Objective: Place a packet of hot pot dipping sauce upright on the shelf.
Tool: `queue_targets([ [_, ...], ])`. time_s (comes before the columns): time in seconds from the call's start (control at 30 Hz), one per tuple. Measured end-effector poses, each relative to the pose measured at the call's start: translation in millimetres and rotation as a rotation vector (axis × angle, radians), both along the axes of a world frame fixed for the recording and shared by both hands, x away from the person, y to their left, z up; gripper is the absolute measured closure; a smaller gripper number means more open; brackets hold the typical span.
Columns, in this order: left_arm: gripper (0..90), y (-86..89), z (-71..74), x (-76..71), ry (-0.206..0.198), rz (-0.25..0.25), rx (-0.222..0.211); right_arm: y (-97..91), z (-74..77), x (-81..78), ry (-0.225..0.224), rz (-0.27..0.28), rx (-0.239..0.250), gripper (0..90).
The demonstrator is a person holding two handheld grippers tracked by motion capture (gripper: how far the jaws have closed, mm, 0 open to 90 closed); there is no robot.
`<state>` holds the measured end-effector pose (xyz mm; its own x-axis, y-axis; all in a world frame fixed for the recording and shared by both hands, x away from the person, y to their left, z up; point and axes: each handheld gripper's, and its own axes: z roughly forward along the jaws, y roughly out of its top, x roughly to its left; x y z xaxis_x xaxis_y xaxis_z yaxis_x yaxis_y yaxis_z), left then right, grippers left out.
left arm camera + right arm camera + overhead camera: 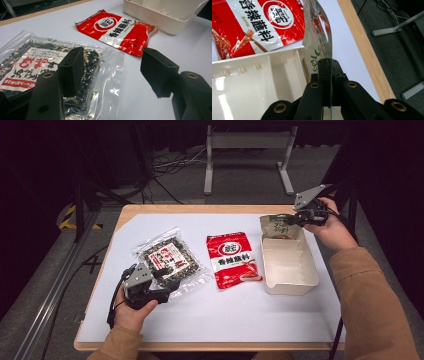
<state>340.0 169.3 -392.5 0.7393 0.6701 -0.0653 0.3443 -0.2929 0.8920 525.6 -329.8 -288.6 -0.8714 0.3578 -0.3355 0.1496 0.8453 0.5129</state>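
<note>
White paper covers the wooden table across the middle of the high view. At centre right on it stands the cream plastic bin, a long open tray with nothing lying on its floor; in the right gripper view its ribbed inner wall runs across the lower left. At centre left lies the clear bag of dark seaweed flakes, flat on the paper, with the red seasoning packet between it and the bin, also flat and apart from both.

Over the far end of the bin, at upper right, the small greenish pouch hangs upright with its lower part dipping inside the bin's rim. The right gripper has its jaws pressed together on the pouch's edge, the foil pinched between the pads.

At lower left, the left gripper rests at the near edge of the seaweed bag with its jaws spread wide; one pad sits over the bag's plastic, the other over bare paper, gripping nothing.
</note>
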Motion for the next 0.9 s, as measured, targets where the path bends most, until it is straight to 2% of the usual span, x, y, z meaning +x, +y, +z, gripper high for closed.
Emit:
queue_targets([
  [0.07,36.2,-0.1,0.0,-0.1,-0.001,-0.002,0.002,-1.4,-2.9,0.2,0.005,-0.007,-0.010,89.3],
  [0.2,36.2,0.0,-0.2,0.1,0.001,0.000,0.001,-8.0,-6.6,0.2,0.013,-0.025,0.010,89.3],
  [0.7,36.0,-1.1,-0.9,0.9,0.004,-0.007,0.008,-23.4,-15.9,-2.5,0.036,-0.070,0.033,88.6],
  [0.9,35.8,-2.7,-1.2,2.1,0.008,-0.013,0.005,-26.6,-16.0,-5.7,0.041,-0.088,0.059,83.9],
])
